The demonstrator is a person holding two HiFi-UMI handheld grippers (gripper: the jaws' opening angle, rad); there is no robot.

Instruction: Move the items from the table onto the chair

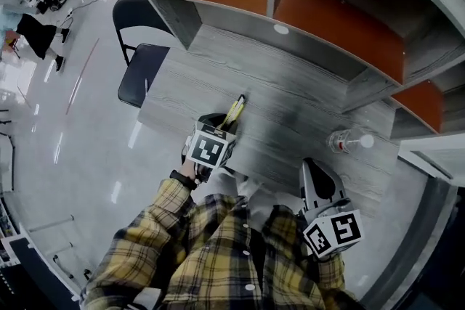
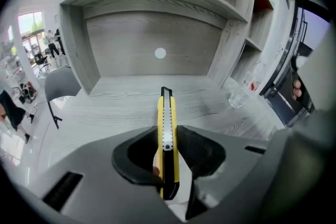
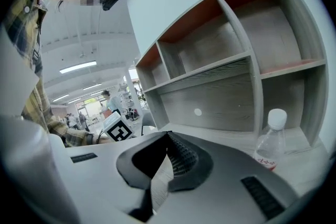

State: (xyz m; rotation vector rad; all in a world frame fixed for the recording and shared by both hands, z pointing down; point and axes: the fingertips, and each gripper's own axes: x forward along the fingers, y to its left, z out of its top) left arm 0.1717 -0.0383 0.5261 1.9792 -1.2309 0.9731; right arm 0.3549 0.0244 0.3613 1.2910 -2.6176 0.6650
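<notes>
Yellow utility knife (image 2: 167, 118): clamped lengthwise in the left claw (image 2: 167, 136) above the grey worktop (image 1: 290, 105), best carried steadily with grip unchanged to the black chair (image 1: 142, 72) at the worktop's left end; right claw (image 3: 165, 155) closed, empty; water bottle (image 1: 347, 141) standing on worktop, unmoved.

- The head view looks steeply down from head height onto the table (image 1: 290, 91), with the shelf (image 1: 327, 18) far and the chair (image 1: 142, 72) far left.
- The left gripper view sits close behind its jaws, low over the table, facing the shelf.
- The right gripper view looks nearly level from the near right. It shares the bottle (image 3: 270, 139) with the head view.
</notes>
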